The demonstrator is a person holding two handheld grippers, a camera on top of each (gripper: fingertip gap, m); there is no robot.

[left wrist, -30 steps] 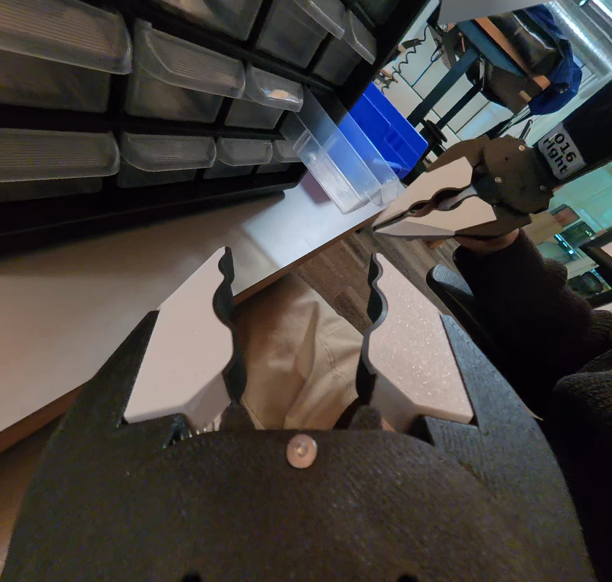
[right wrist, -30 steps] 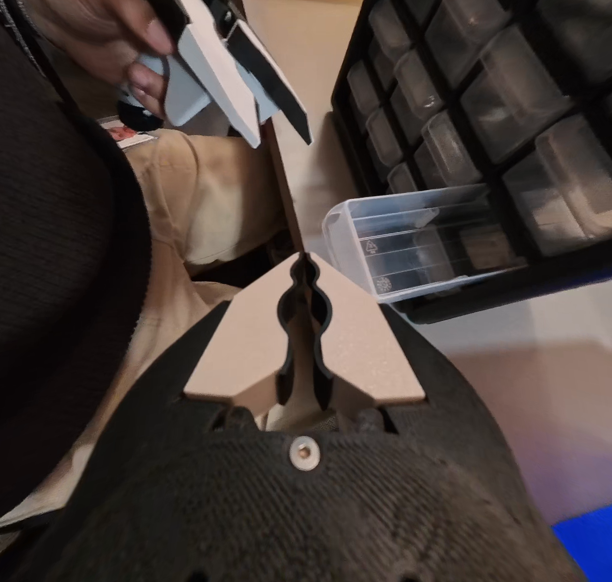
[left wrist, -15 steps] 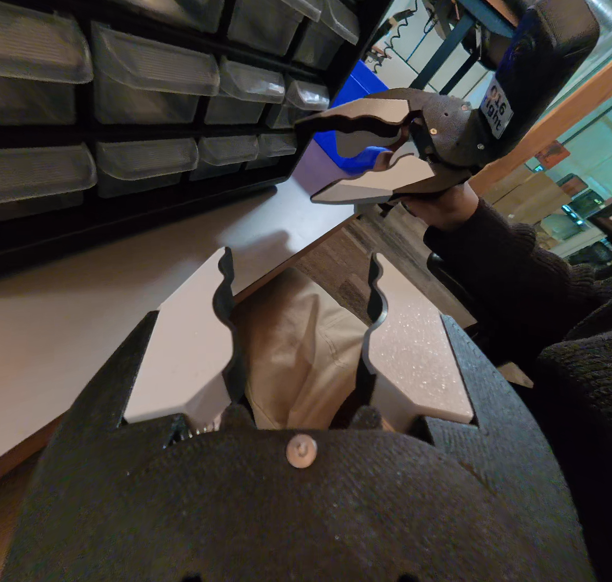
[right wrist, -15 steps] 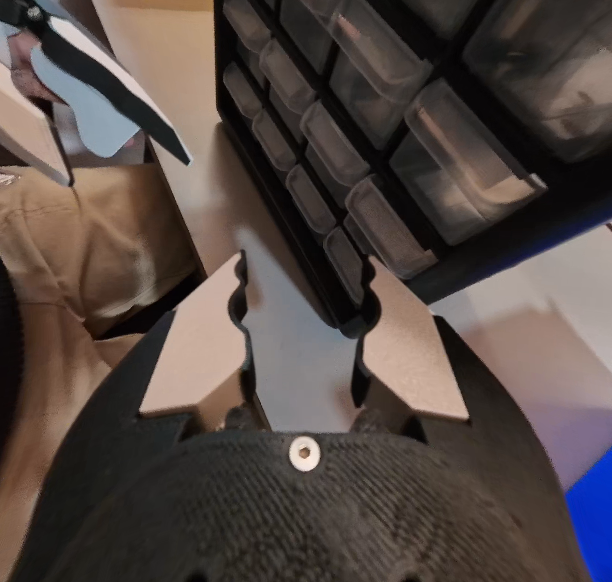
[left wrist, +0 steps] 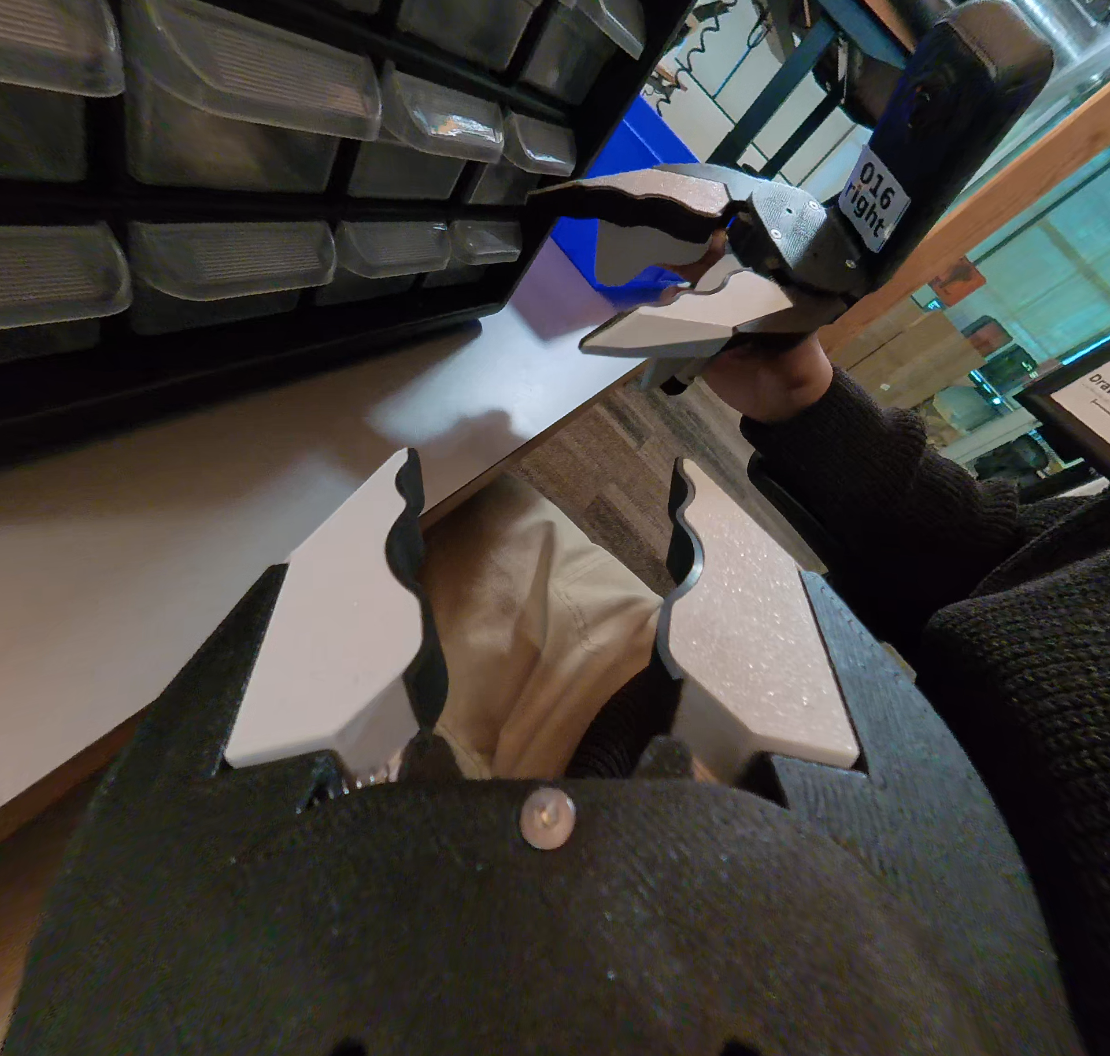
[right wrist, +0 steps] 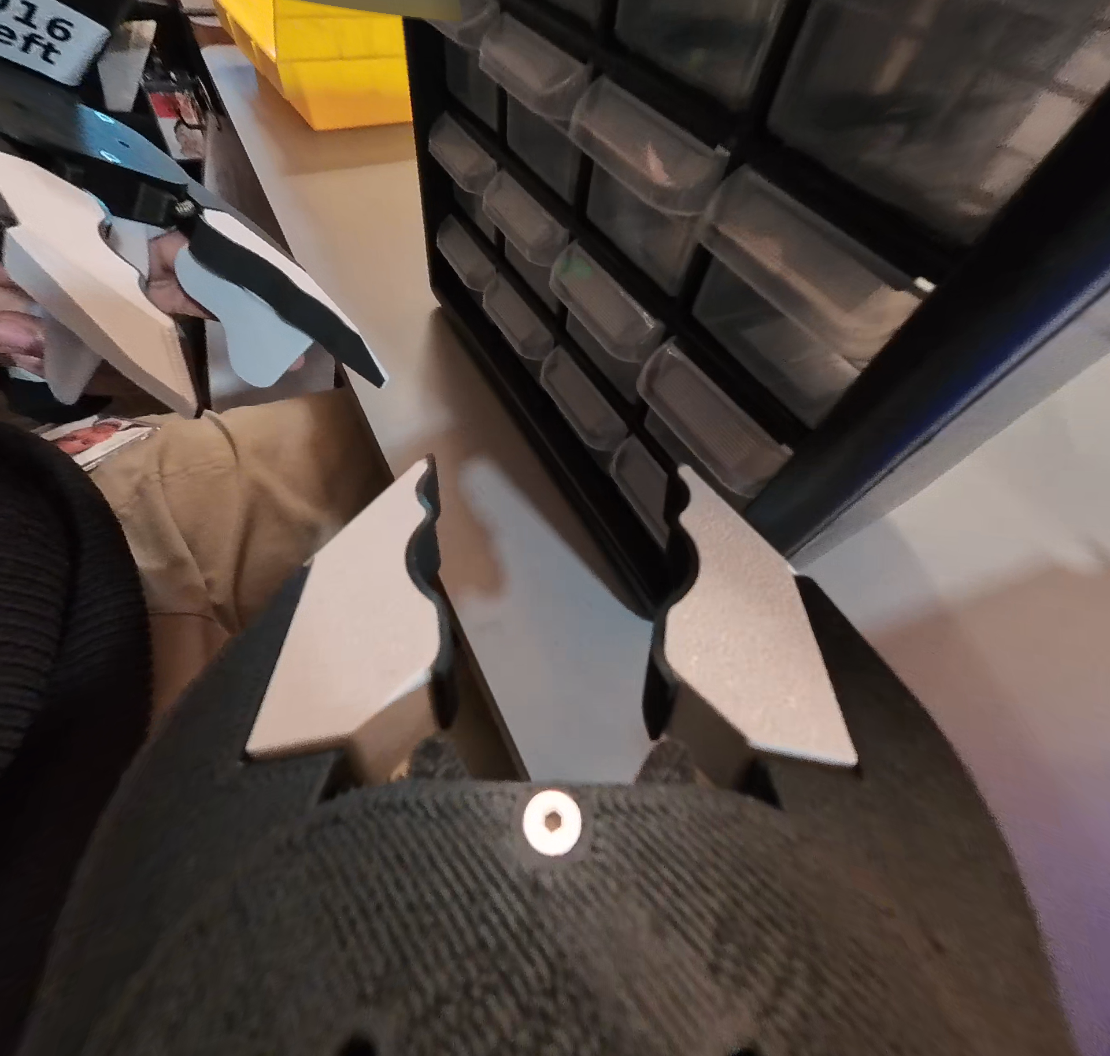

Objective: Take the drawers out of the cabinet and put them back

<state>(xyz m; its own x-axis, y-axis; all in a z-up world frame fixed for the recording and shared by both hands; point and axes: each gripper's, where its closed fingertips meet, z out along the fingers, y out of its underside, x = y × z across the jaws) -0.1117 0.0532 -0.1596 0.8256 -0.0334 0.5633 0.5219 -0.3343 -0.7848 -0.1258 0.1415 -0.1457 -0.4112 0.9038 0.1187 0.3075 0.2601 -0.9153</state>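
Observation:
A black cabinet with rows of clear plastic drawers stands on a pale table; every drawer I see sits in its slot. My left gripper is open and empty, low over the table's front edge. My right gripper is open and empty just in front of the cabinet's bottom right drawer. It also shows in the left wrist view, with its upper finger by the cabinet's lower right corner. The left gripper shows at the left of the right wrist view.
A blue bin stands on the table right of the cabinet. A yellow bin stands to the cabinet's left. The table runs in front of the cabinet. A person's tan trousers and dark sleeve are below the table edge.
A second ago the bottom right drawer stuck far out of the cabinet and my right gripper was shut. The drawer is now pushed in, and my right gripper has opened and drawn slightly back. The left gripper stayed put.

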